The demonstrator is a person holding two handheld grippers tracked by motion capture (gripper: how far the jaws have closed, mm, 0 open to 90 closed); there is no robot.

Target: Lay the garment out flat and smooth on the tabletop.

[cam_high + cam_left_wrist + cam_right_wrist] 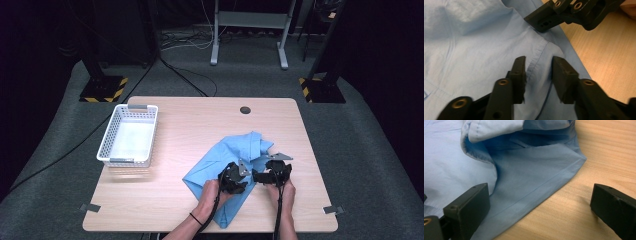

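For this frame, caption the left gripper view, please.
Left tongs straddle a seamed fold of the light blue cotton shirt on the wooden table.

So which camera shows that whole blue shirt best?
The high view: the crumpled light-blue cotton shirt lies whole on the wooden table. The left gripper view shows a stitched seam, the right gripper view a hemmed corner.

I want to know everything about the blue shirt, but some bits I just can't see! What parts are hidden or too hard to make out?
- High view: the hands and left gripper cover the middle of the blue shirt.
- Left gripper view: the shirt runs off the top and left edges; whether the pads pinch its seam cannot be told.
- Right gripper view: the inside of the shirt's fold is in shadow.
- High view: the white basket is too small for detail.
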